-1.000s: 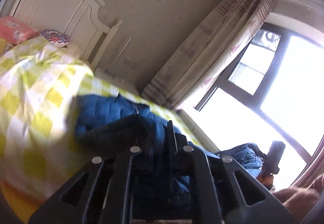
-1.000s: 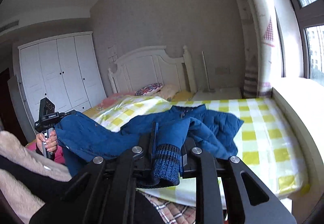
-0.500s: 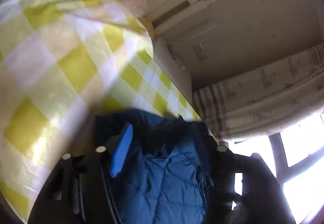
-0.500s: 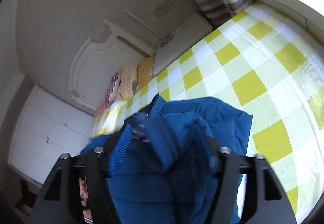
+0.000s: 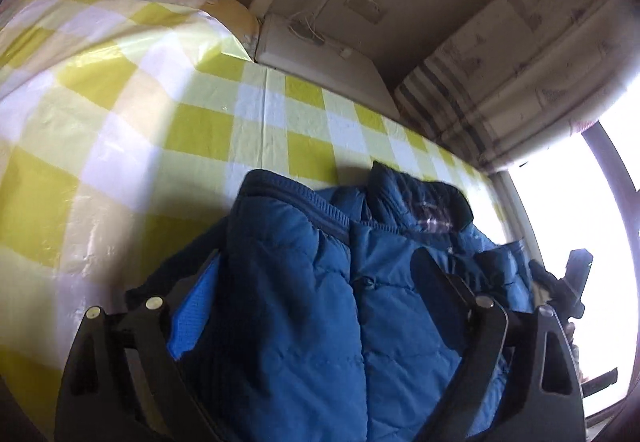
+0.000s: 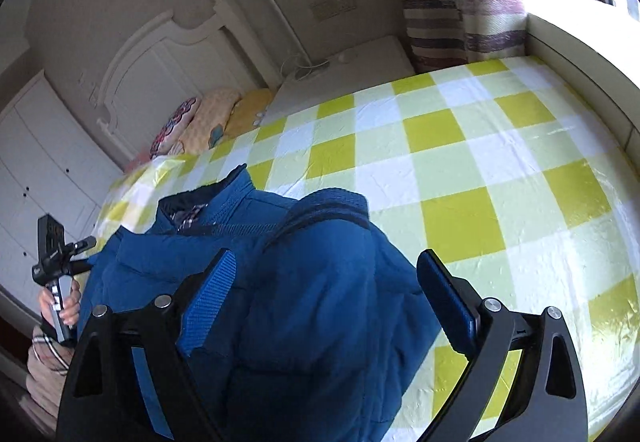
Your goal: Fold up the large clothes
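Observation:
A blue quilted jacket [image 5: 304, 282] lies on the bed's yellow and white checked cover [image 5: 200, 130], its collar with plaid lining toward the headboard. My left gripper [image 5: 316, 282] is open, its jaws wide apart just above the jacket's left part. In the right wrist view the same jacket [image 6: 304, 282] has both ribbed cuffs folded in near the collar. My right gripper [image 6: 326, 282] is open, jaws wide apart over the jacket's right side, holding nothing. The other handle shows at the edge of each view.
Pillows [image 6: 200, 122] lie by the white headboard [image 6: 160, 62]. A white bedside table [image 5: 320, 54] stands beside the bed, with a striped curtain [image 6: 448, 2] and bright window behind. A white wardrobe [image 6: 32, 162] stands at the left. The checked cover [image 6: 480, 162] stretches right of the jacket.
Both grippers let go of the jacket's sleeves and opened wide. The jacket dropped from being held up to lying on the bed, and both grippers lowered over it.

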The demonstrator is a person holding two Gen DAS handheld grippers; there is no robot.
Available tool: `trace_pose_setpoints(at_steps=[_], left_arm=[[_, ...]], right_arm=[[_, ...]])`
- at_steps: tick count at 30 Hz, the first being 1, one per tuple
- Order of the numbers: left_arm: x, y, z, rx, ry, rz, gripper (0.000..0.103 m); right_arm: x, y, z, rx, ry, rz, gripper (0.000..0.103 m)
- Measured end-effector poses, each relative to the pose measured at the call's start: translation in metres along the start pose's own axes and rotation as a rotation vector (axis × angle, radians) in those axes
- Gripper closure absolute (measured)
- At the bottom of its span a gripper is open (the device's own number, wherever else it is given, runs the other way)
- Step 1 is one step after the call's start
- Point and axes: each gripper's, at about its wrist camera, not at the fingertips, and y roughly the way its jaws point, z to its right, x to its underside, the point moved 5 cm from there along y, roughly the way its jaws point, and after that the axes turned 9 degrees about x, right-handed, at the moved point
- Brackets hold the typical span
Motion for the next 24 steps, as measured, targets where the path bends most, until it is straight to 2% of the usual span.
trace_pose_setpoints(at_steps=[1, 2, 3, 4, 6, 9, 10, 12, 14, 15, 18, 19, 20, 21, 22, 24], left_arm=[[0.001, 0.007, 0.003, -0.046, 0.041, -0.008, 0.024], [0.003, 0.012, 0.005, -0.098, 0.081, -0.004, 0.071], [0.007, 0.009, 0.009, -0.129, 0.104, 0.008, 0.088], [0.008, -0.001, 0.014, -0.088, 0.099, 0.041, 0.096], [0.014, -0.044, 0.031, 0.007, 0.11, 0.151, 0.097], [0.002, -0.093, 0.05, 0.063, 0.105, 0.245, 0.098], [-0.008, -0.101, 0.053, 0.071, 0.09, 0.251, 0.098], [-0.033, -0.1, 0.054, 0.034, 0.059, 0.243, 0.097], [-0.052, -0.082, 0.051, -0.023, 0.04, 0.215, 0.096], [-0.061, -0.062, 0.045, -0.081, 0.047, 0.196, 0.095], [-0.058, -0.001, 0.008, -0.176, -0.003, 0.106, 0.093], [-0.05, 0.018, -0.009, -0.213, -0.015, 0.084, 0.084], [-0.04, 0.035, -0.023, -0.229, -0.03, 0.066, 0.068], [-0.029, 0.046, -0.04, -0.211, -0.077, 0.058, 0.066], [-0.028, 0.044, -0.048, -0.187, -0.107, 0.083, 0.063], [-0.029, 0.035, -0.056, -0.19, -0.143, 0.12, 0.05]], right_arm=[[0.002, 0.003, -0.005, 0.016, -0.036, -0.008, 0.048], [0.005, 0.004, -0.011, 0.051, -0.081, -0.012, 0.059], [0.008, 0.001, -0.016, 0.091, -0.116, 0.006, 0.077], [0.009, -0.01, -0.019, 0.096, -0.143, 0.043, 0.084], [0.008, -0.055, -0.033, 0.068, -0.168, 0.153, 0.087], [-0.012, -0.111, -0.056, 0.051, -0.203, 0.247, 0.087], [-0.021, -0.118, -0.061, 0.055, -0.209, 0.258, 0.087], [-0.047, -0.117, -0.067, 0.081, -0.199, 0.26, 0.087], [-0.071, -0.09, -0.065, 0.131, -0.17, 0.22, 0.087], [-0.077, -0.069, -0.062, 0.155, -0.152, 0.187, 0.087], [-0.069, 0.014, -0.041, 0.241, -0.105, 0.033, 0.087], [-0.06, 0.037, -0.034, 0.274, -0.099, -0.011, 0.086], [-0.045, 0.063, -0.024, 0.29, -0.089, -0.072, 0.085], [-0.034, 0.077, -0.017, 0.288, -0.074, -0.086, 0.084], [-0.032, 0.077, -0.013, 0.266, -0.049, -0.051, 0.084], [-0.032, 0.074, -0.004, 0.24, -0.009, -0.044, 0.083]])
